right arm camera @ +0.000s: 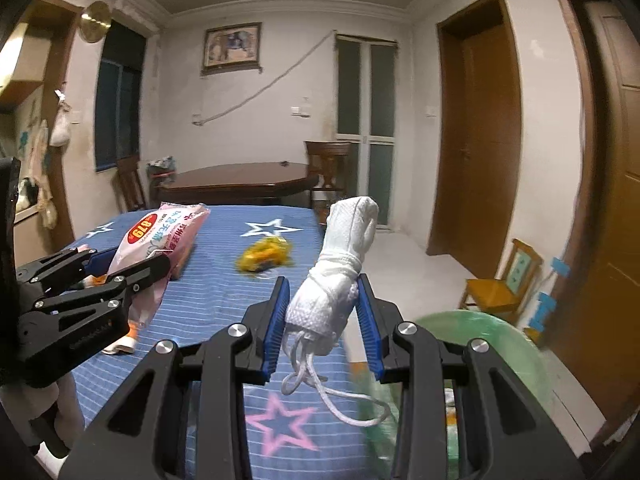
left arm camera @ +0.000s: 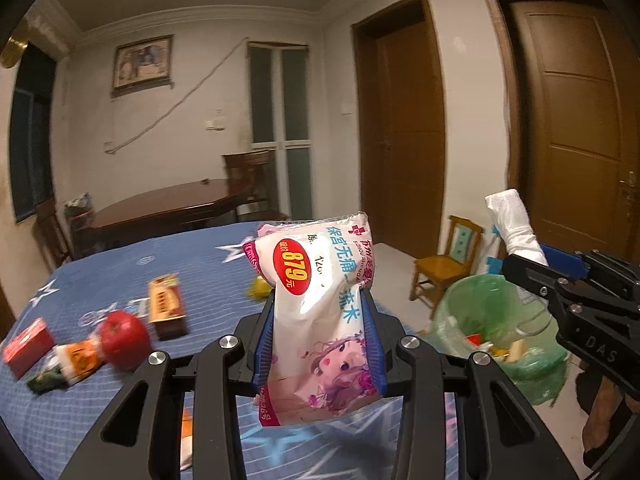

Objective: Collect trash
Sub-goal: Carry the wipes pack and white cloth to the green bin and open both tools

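My left gripper [left arm camera: 320, 304] is shut on a white and pink tissue packet [left arm camera: 316, 280] with a red price sticker, which it holds upright above the blue tablecloth [left arm camera: 120, 264]. From the right wrist view that same packet [right arm camera: 160, 232] sticks out of the left gripper [right arm camera: 128, 260] at the left. My right gripper [right arm camera: 322, 296] is shut on a rolled white face mask [right arm camera: 340, 272] whose strings dangle below. In the left wrist view the mask [left arm camera: 516, 224] and the right gripper [left arm camera: 530, 260] hang just above a green-lined trash bin [left arm camera: 492, 320].
On the cloth lie a red apple [left arm camera: 124, 340], a red box [left arm camera: 28, 346], a brown carton [left arm camera: 166, 304], an orange packet [left arm camera: 76, 360] and a yellow wrapper [right arm camera: 264, 258]. The bin [right arm camera: 480, 344] stands right of the table, a small wooden chair [left arm camera: 444, 268] behind it.
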`<state>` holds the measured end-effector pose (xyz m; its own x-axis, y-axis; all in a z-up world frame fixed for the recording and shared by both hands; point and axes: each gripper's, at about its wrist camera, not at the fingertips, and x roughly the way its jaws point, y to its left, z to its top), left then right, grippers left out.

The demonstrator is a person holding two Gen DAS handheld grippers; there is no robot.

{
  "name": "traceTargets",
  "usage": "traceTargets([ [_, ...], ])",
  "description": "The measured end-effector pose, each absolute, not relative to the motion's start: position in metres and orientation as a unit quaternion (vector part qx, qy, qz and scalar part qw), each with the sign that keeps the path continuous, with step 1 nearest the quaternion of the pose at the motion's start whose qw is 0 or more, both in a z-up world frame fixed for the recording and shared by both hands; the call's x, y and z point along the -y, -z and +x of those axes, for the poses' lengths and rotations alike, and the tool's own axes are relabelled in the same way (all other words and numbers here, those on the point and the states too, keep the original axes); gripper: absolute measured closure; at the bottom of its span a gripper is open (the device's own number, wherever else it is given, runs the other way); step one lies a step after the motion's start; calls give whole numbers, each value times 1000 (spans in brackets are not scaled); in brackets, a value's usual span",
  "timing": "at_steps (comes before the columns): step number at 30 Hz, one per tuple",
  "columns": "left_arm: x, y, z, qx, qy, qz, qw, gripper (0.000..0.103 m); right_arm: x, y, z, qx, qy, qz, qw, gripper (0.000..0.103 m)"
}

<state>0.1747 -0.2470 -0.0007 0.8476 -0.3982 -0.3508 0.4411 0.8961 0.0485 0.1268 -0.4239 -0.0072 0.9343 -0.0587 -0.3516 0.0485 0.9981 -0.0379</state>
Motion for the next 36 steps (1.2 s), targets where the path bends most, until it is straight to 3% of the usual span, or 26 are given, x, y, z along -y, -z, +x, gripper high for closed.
traceTargets([
  [10, 358, 6, 195, -194, 307, 80, 928, 63, 501, 13, 125, -220, 101, 2, 970, 70],
  [19, 446, 50, 233, -280, 370, 99, 880, 62, 558, 45, 143, -298, 111, 61, 946, 70],
  [26, 483, 87, 262, -327, 378, 112, 859, 62, 584, 71, 155, -342, 97, 96, 930, 70],
  [36, 508, 106, 279, -337, 381, 117, 853, 62, 602, 78, 163, -349, 95, 104, 927, 70],
])
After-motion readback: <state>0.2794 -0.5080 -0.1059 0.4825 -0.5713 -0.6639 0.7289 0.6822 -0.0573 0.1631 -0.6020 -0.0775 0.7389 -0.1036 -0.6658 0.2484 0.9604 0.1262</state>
